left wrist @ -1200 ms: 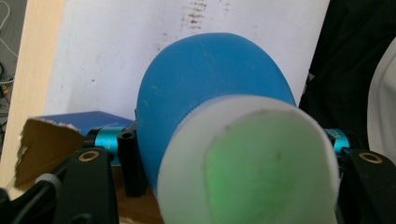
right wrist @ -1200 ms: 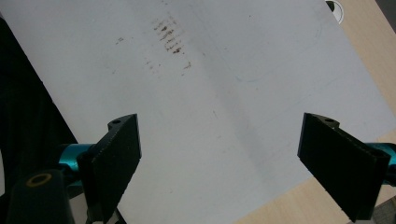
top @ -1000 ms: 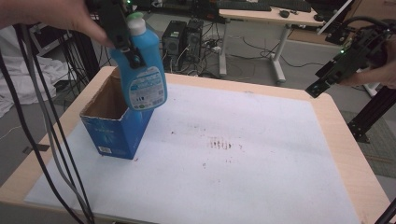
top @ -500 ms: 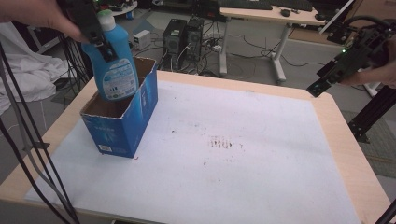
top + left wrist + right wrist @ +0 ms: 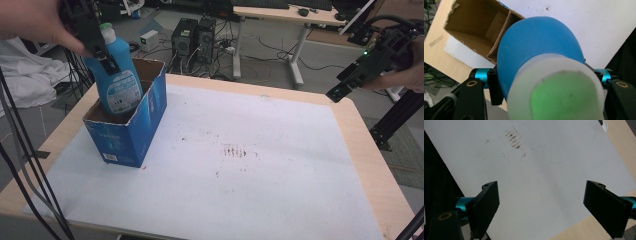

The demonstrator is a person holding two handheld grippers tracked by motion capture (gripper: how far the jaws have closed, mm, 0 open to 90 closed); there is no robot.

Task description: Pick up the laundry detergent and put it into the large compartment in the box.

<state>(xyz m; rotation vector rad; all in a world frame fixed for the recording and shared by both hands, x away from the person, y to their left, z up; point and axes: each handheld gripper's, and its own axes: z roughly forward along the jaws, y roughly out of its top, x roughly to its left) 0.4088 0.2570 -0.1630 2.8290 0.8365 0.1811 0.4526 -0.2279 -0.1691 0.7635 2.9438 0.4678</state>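
Note:
A blue bottle (image 5: 117,80) with a green and white cap hangs partly inside an open blue cardboard box (image 5: 131,126) at the table's left. My left gripper (image 5: 102,52) is shut on the bottle's upper part, held from above by a hand. In the left gripper view the bottle (image 5: 539,50) bulges between the jaws, with the box's brown inside (image 5: 476,30) below it. My right gripper (image 5: 345,87) hovers open over the table's far right edge. In the right gripper view my right gripper (image 5: 541,205) has nothing between its jaws.
A white sheet (image 5: 250,165) with brown stains covers the wooden table (image 5: 372,170). Black cables (image 5: 22,165) hang at the left. Desks and computer towers (image 5: 195,35) stand on the floor behind the table.
The left gripper has carried the bottle left and down, from above the box's right wall to its opening, so the bottle's base now sits inside the box. The right gripper has kept still.

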